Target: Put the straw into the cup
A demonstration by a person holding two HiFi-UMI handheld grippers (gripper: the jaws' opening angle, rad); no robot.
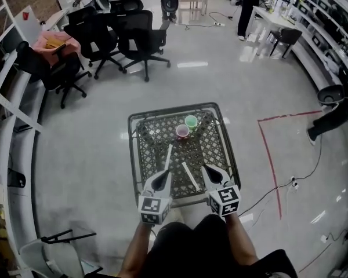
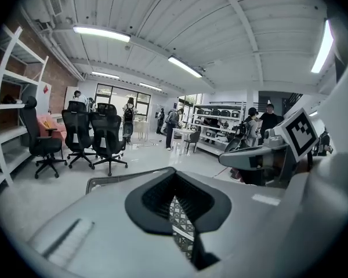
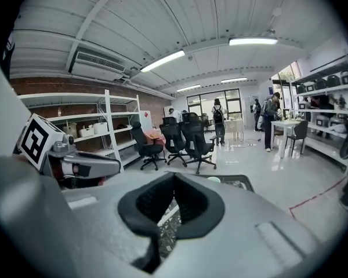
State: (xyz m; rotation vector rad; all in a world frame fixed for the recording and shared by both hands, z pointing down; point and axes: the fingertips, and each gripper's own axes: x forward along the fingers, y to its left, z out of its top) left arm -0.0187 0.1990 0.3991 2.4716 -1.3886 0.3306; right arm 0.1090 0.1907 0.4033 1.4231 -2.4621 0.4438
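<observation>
- Straws (image 1: 168,155) are laid on the desk (image 1: 131,149), near of the cups (image 1: 182,131).
- Left gripper (image 1: 163,175) and right gripper (image 1: 207,170) fingers are pressed together, empty.
- Straws are judged light, crushable — best pinched gently mid-length.

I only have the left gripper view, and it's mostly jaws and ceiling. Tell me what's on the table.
Observer: Two cups stand side by side toward the far side of the mesh table: a pink cup and a green cup.
Operator: Now give me the straws.
Observer: Two white straws lie flat on the mesh. The left straw is just ahead of the left gripper, and the middle straw is between the two grippers.
Operator: Report the right gripper.
Observer: The right gripper is over the table's near edge, with its jaws shut and nothing between them.
</observation>
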